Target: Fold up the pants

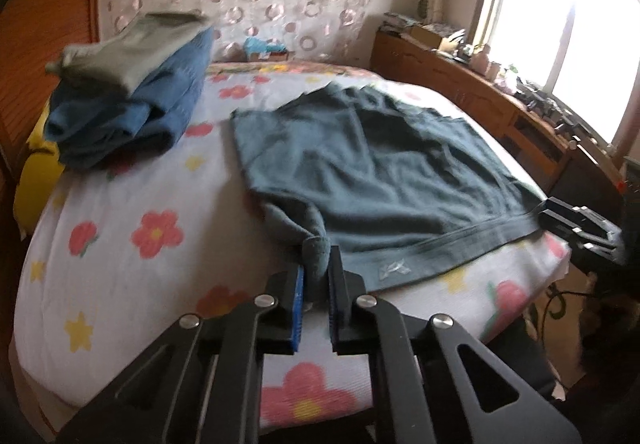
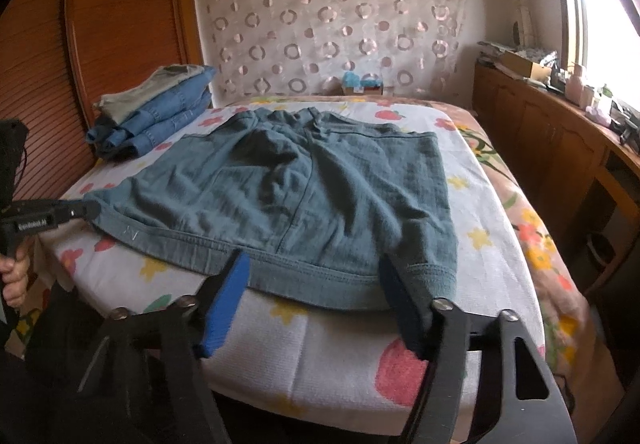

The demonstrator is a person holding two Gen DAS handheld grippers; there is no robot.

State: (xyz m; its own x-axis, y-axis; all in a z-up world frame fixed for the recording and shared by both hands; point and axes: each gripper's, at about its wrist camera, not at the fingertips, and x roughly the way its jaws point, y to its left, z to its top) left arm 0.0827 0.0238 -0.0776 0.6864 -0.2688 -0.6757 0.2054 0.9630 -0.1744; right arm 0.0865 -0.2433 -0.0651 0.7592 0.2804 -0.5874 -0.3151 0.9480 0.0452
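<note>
Currently the left gripper (image 1: 316, 276) is pinching the near-left hem corner of the teal cotton pants (image 1: 372, 168), lying flat at the near edge of the flower-print bed (image 1: 120, 204). Right gripper (image 2: 316, 284) is straddling the near-right hem, jaws apart, presumably readying a two-corner lift for folding.
</note>
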